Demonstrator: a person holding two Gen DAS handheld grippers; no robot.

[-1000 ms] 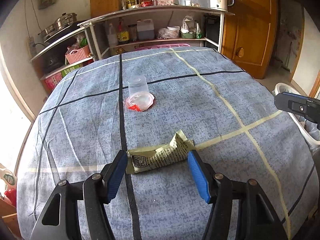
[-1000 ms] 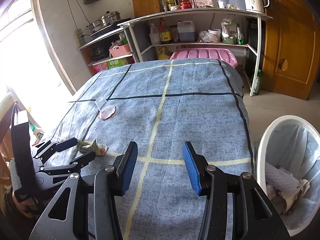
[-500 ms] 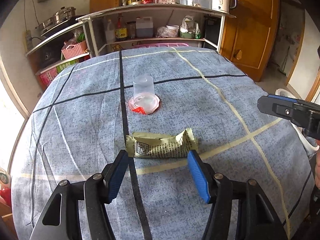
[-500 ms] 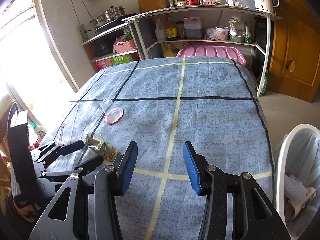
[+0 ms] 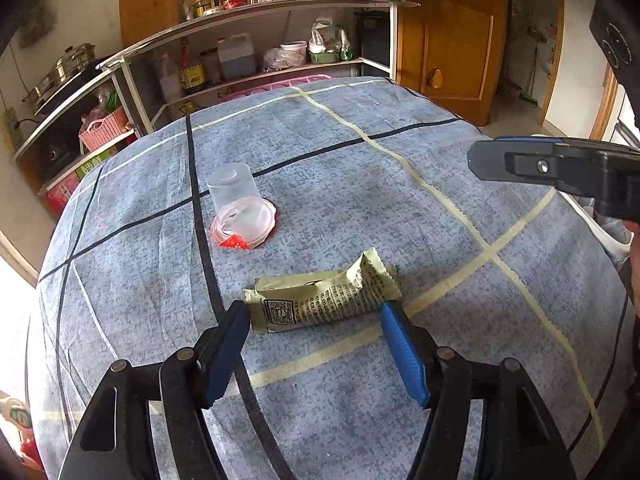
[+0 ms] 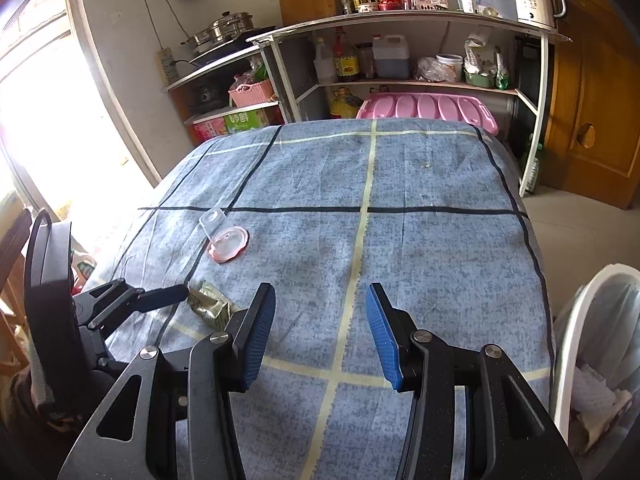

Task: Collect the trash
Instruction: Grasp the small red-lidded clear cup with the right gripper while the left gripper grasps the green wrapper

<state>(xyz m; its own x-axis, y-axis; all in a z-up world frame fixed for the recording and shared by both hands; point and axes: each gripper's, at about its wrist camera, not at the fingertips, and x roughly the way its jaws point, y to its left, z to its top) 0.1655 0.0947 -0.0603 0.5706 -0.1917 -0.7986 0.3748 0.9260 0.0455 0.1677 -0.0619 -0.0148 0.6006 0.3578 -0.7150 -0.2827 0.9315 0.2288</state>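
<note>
Bin (image 6: 568,344) holding crumpled paper (image 6: 596,400), left hand-held gripper (image 5: 314,314) opening around wrapper (image 5: 320,300)

Left view: looking down and forward along the left gripper (image 5: 316,316), close over the table (image 5: 400,200). Right view: same tilt, further right, beside the bin (image 6: 576,320). Shared by both: wrapper (image 5: 324,300), cup (image 5: 236,196), shelves (image 6: 400,24).

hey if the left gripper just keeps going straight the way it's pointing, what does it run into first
Most likely the green wrapper, lying flat on the tablecloth just ahead of the left gripper. Its jaws are opening, with the wrapper's ends near both tips. Depth is hard to judge.
</note>
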